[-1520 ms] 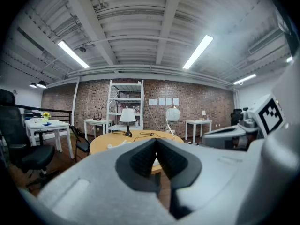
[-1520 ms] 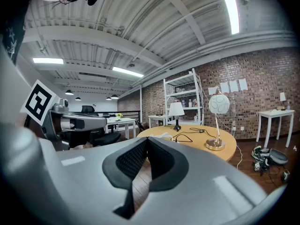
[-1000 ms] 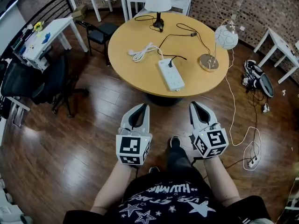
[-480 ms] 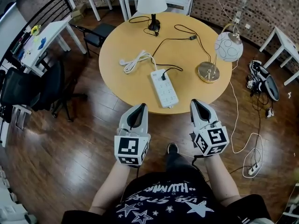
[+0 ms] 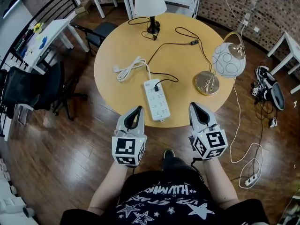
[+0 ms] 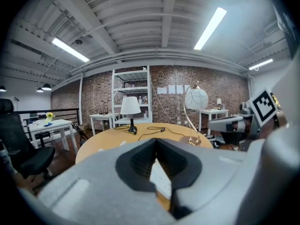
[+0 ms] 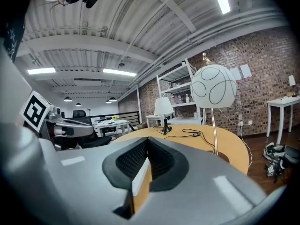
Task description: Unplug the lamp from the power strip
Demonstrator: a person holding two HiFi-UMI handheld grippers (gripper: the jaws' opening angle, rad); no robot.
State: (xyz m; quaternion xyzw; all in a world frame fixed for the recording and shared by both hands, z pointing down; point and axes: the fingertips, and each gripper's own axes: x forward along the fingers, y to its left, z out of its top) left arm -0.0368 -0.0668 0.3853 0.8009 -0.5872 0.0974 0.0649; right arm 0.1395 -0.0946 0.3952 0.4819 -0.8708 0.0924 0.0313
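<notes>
On the round wooden table (image 5: 122, 36) lies a white power strip (image 5: 157, 100) with one black plug (image 5: 156, 87) in its far end. The plug's black cord runs toward a white-shaded lamp (image 5: 150, 1) at the far edge. A globe lamp (image 5: 228, 60) on a brass base (image 5: 207, 83) stands at the right. My left gripper (image 5: 137, 110) and right gripper (image 5: 194, 108) hover at the near table edge, either side of the strip, both shut and empty. The left gripper view shows the shaded lamp (image 6: 130, 106) beyond the left gripper (image 6: 156, 142). The right gripper view shows the globe lamp (image 7: 213, 86) beyond the right gripper (image 7: 146, 142).
A coiled white cord (image 5: 126, 69) lies left of the strip. A black office chair (image 5: 28, 88) and a white desk (image 5: 42, 34) stand at the left, and a dark chair (image 5: 101, 29) at the table's far left. A bag (image 5: 267, 86) and cables (image 5: 248, 177) lie on the floor at the right.
The person has stepped toward the table, so the strip now lies just ahead of both grippers. Both grippers stay shut and level.
</notes>
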